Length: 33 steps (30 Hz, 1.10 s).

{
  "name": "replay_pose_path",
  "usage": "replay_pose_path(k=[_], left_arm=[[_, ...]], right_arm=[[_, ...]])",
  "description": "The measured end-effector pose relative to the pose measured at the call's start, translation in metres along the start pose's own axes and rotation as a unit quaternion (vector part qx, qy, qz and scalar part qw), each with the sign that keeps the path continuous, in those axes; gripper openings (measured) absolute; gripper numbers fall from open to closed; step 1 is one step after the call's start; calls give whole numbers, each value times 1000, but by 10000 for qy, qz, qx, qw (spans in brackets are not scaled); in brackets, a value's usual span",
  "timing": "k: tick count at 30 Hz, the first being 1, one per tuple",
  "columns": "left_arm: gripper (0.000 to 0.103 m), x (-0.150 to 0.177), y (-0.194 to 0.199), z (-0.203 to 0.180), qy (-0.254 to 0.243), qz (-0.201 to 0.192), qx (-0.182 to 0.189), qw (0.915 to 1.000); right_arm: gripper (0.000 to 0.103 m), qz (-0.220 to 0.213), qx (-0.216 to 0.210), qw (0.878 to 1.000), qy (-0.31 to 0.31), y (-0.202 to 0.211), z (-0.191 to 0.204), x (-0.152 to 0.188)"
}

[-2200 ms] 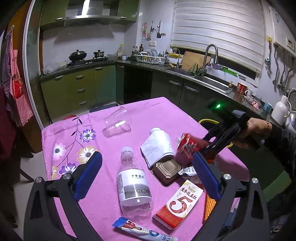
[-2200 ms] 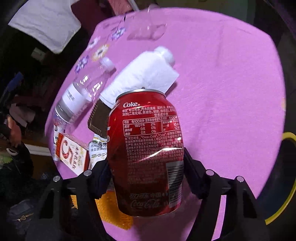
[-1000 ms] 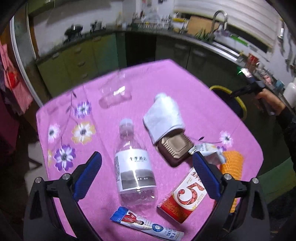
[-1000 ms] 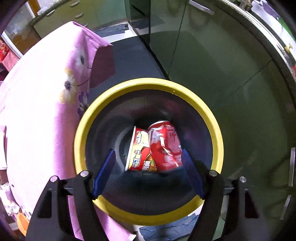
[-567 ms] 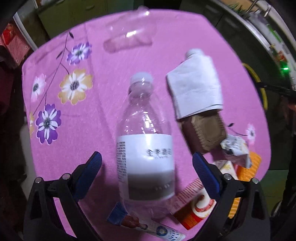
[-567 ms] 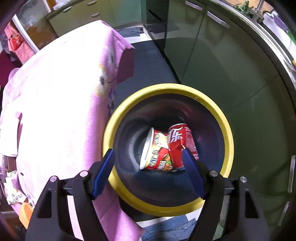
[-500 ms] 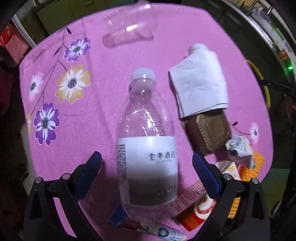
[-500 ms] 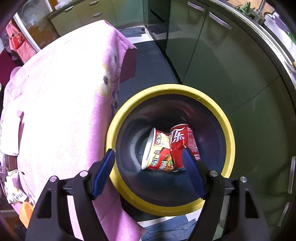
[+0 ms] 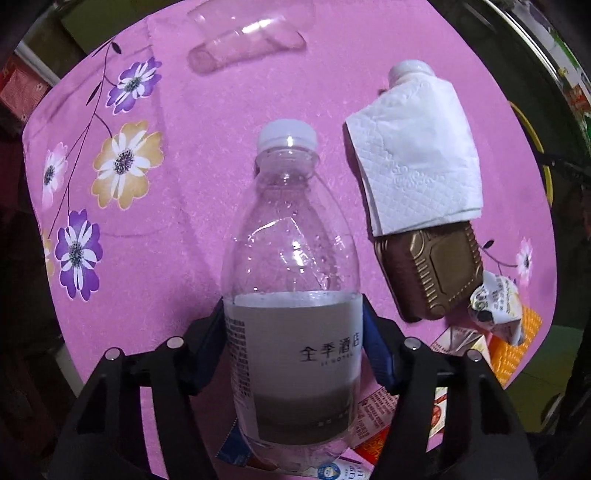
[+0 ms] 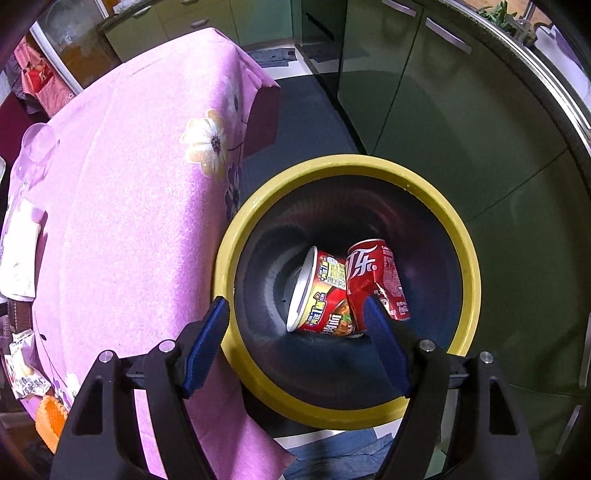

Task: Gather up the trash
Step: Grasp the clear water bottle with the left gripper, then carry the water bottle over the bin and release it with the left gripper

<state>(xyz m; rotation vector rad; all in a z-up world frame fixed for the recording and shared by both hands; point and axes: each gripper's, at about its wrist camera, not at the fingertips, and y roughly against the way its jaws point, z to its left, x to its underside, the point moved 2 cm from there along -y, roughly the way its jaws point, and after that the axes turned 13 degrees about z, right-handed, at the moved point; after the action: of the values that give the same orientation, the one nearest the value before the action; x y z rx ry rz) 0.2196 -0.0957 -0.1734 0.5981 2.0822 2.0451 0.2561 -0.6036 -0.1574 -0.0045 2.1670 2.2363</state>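
Note:
A clear water bottle with a white cap and a grey label lies on the pink flowered tablecloth. My left gripper points straight down over it. Its jaws are closing, and the blue pads touch both sides of the label. In the right wrist view, my right gripper hangs open and empty above a yellow-rimmed bin on the floor beside the table. Inside the bin lie a red cola can and a noodle cup.
A fallen clear plastic cup lies at the far end of the table. A brown bottle lies half under a white tissue. Beside them are a crumpled wrapper, an orange pack and a red carton. Green cabinets stand behind the bin.
My left gripper came down over the water bottle and its jaws narrowed onto the label. The right gripper let the cola can go into the bin and has drifted slightly toward the table.

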Motion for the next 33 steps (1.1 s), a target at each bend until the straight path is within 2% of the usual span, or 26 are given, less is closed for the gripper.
replay_pose_path(k=[8, 15, 19, 21, 25, 30, 33], left_arm=[[62, 1, 0, -13, -136, -40, 5, 9999], [62, 10, 42, -16, -235, -509, -62, 9984], [62, 14, 73, -46, -589, -726, -103, 9956], [62, 13, 87, -67, -886, -807, -120, 9927], [62, -5, 113, -142, -1761, -928, 11, 9800], [62, -42, 122, -255, -2836, -946, 281, 9539], [62, -75, 113, -317, -3160, -850, 489, 9437]], right_arm=[[74, -23, -31, 10000, -2, 2, -1, 2], [74, -155, -79, 9998, 1, 14, 2, 8], [74, -381, -171, 9991, -70, 34, -4, 21], [74, -505, -200, 9984, -131, 46, -10, 30], [74, -717, -170, 9968, -311, 69, -31, 60], [74, -861, -189, 9944, -582, 85, -62, 99], [74, -886, -197, 9930, -758, 87, -81, 122]])
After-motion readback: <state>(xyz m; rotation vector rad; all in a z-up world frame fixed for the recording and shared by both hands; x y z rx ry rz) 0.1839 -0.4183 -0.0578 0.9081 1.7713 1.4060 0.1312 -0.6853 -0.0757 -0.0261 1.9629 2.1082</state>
